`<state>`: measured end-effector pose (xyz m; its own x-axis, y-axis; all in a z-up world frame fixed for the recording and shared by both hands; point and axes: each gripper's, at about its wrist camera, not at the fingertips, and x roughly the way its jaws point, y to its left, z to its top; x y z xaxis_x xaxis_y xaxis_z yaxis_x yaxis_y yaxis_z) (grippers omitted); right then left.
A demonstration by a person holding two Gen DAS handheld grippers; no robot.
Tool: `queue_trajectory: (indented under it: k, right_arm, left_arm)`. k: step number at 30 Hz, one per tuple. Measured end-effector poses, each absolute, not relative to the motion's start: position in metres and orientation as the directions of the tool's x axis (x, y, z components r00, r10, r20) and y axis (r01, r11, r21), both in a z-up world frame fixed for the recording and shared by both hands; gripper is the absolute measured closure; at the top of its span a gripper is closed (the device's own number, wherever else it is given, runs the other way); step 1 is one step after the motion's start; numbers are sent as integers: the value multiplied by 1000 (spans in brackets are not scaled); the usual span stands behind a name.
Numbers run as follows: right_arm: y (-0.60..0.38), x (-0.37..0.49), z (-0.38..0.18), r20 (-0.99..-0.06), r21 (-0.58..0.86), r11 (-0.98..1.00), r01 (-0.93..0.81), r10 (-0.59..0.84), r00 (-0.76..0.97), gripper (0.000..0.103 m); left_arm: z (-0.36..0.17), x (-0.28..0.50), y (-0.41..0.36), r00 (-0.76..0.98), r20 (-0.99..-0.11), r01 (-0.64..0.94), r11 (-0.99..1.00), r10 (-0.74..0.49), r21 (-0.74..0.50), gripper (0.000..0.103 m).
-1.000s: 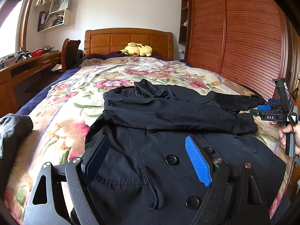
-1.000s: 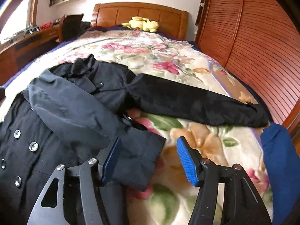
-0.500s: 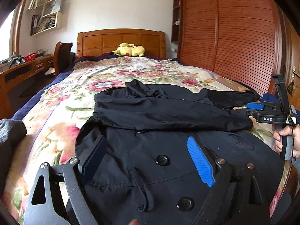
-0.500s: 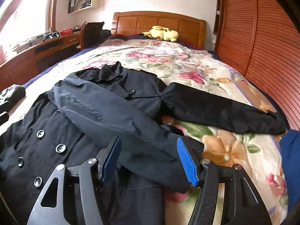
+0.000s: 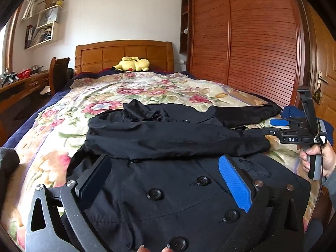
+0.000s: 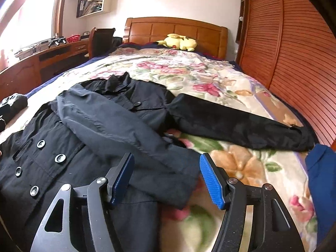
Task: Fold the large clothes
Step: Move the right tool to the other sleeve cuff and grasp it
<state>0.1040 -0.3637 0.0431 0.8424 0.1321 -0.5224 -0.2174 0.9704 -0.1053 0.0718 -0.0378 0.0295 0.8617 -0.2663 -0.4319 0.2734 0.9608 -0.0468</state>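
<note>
black coat (image 5: 168, 189) lies on the floral bed (image 5: 147, 88), one sleeve (image 5: 178, 140) folded across; left gripper (image 5: 166, 180) opening wide above it, grasping nothing; right gripper (image 6: 166, 178) released over the cuff.

Coat (image 5: 168, 189) hem cut off below; blue cloth (image 6: 321, 180) cropped at edge; bedspread (image 6: 189, 220) foreground blurred.

Black coat (image 6: 88, 130) on floral bedspread (image 6: 210, 77), one sleeve (image 6: 126, 134) folded across, beneath parted tongs (image 6: 166, 178).
</note>
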Motion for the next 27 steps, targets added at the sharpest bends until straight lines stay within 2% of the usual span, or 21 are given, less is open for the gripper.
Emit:
queue_trajectory:
  k: [7, 9, 18, 27]
  right_arm:
    - [-396, 129, 41, -529, -128, 976, -176, 83, 845, 35]
    - [-408, 140, 41, -534, -115, 980, -163, 77, 842, 29]
    - [-437, 188, 43, -554, -132, 987, -87, -1, 833, 29]
    - [-464, 235, 52, -555, -149, 989, -2, -83, 828, 29]
  left_arm:
    - [38, 97, -64, 850, -446, 291, 955, -282, -49, 1]
    - [39, 106, -75, 846, -449, 300, 953, -288, -45, 1]
    - [22, 147, -114, 808, -506, 335, 942, -302, -26, 1]
    - [14, 167, -142, 792, -519, 379, 925, -322, 4, 1]
